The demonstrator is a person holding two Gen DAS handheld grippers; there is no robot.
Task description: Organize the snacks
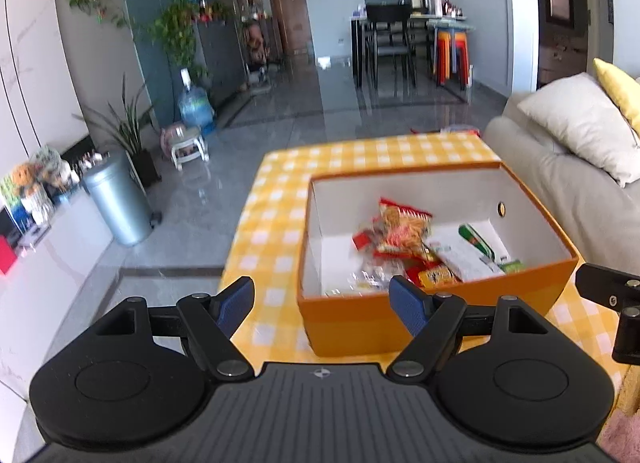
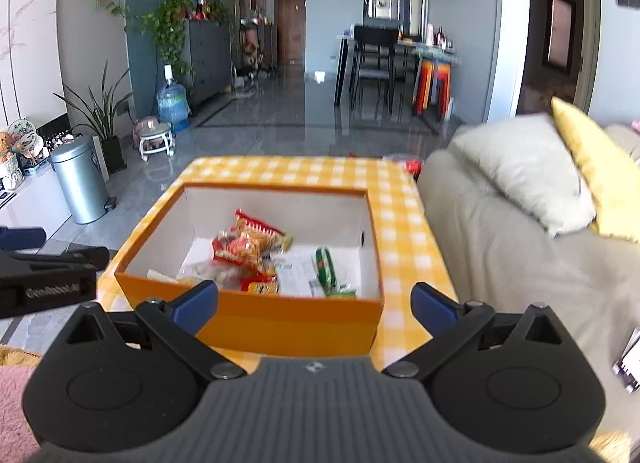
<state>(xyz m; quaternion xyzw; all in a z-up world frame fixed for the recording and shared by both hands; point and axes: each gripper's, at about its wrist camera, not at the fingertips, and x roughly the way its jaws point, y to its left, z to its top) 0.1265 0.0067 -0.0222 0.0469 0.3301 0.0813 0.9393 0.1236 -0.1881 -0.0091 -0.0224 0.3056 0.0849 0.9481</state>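
Sofa: we see a beige sofa along the right side of the table, with 1 pale cushion and 1 yellow cushion leaning on it.
Table: a yellow-and-white checked cloth covers the low table in front of us.
Box: 1 orange box with a white inside stands open on the cloth, nearer the sofa side, its near wall just ahead of both grippers.
Bin: 1 grey metal bin stands on the floor, well apart to the left.
Left gripper: our left gripper has its 2 blue pads spread wide with nothing between them; it hangs over the box's near-left corner.
Right gripper: our right gripper also stands wide apart and empty, in front of the box's near wall.
Snacks: the snacks lie in a loose heap on the box floor, toward the near wall.
Red packet: 1 red-and-orange packet lies on top of the heap.
Green packet: 1 green-and-white packet lies at the heap's right edge.
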